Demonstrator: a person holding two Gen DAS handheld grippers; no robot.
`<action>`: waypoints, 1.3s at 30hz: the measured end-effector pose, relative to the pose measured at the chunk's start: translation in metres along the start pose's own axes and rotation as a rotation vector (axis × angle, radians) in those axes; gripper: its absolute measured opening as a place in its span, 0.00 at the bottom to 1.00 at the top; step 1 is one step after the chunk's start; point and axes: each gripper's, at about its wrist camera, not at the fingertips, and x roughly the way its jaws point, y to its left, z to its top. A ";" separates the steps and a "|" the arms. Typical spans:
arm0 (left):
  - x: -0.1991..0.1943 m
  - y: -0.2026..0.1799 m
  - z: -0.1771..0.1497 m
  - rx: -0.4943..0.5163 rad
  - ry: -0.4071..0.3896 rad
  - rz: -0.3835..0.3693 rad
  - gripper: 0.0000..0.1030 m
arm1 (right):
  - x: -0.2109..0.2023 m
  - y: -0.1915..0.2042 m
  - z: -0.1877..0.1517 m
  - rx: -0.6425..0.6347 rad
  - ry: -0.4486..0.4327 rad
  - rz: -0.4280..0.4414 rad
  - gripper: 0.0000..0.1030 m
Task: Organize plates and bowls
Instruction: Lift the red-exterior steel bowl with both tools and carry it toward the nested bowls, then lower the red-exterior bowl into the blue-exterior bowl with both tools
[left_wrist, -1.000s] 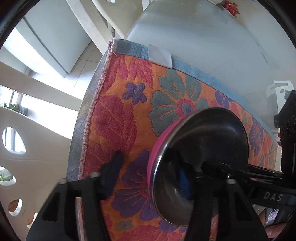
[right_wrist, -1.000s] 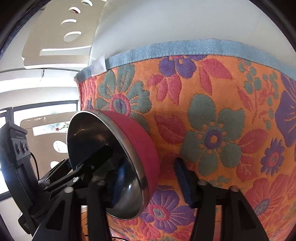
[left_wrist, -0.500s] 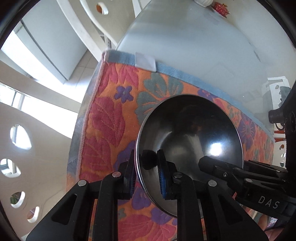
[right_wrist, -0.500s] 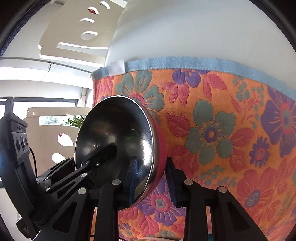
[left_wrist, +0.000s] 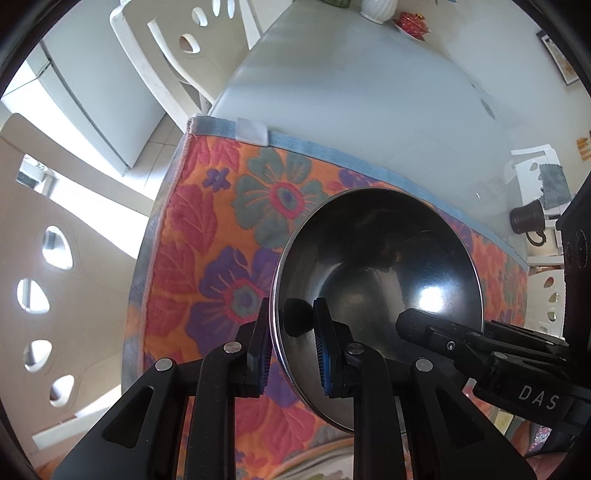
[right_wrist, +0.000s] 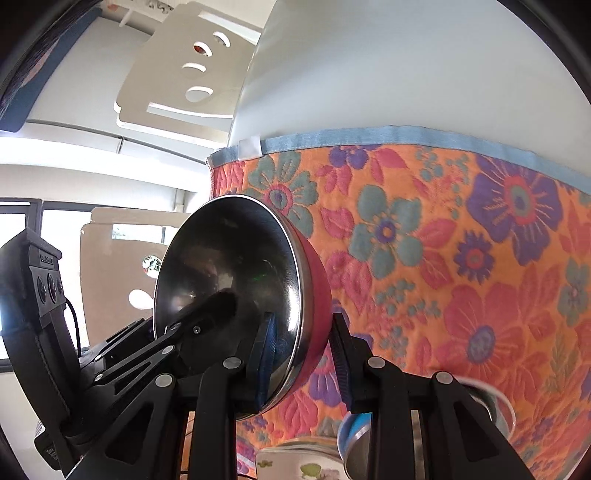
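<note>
**Gripping one bowl from both sides**

Clamping the rim of a steel bowl (left_wrist: 376, 266) with a pink outside, the left gripper (left_wrist: 291, 345) has one pad inside and one outside the wall. The right gripper (right_wrist: 303, 354) pinches the opposite edge of the same bowl in the same way. Both sets of jaws have just closed onto it. The bowl hangs tilted above a flowered cloth (right_wrist: 461, 258) on a pale table (left_wrist: 369, 92). More dishes (right_wrist: 354, 435) sit just below the right gripper, partly hidden.
</note>
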 end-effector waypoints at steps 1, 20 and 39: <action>-0.003 -0.003 0.001 0.001 0.000 -0.003 0.17 | -0.004 -0.002 -0.003 0.002 -0.002 0.004 0.29; -0.033 -0.083 -0.028 0.077 0.033 -0.022 0.17 | -0.061 -0.056 -0.064 0.044 -0.041 0.028 0.29; -0.001 -0.119 -0.072 0.118 0.100 0.027 0.17 | -0.047 -0.108 -0.110 0.093 0.015 0.030 0.29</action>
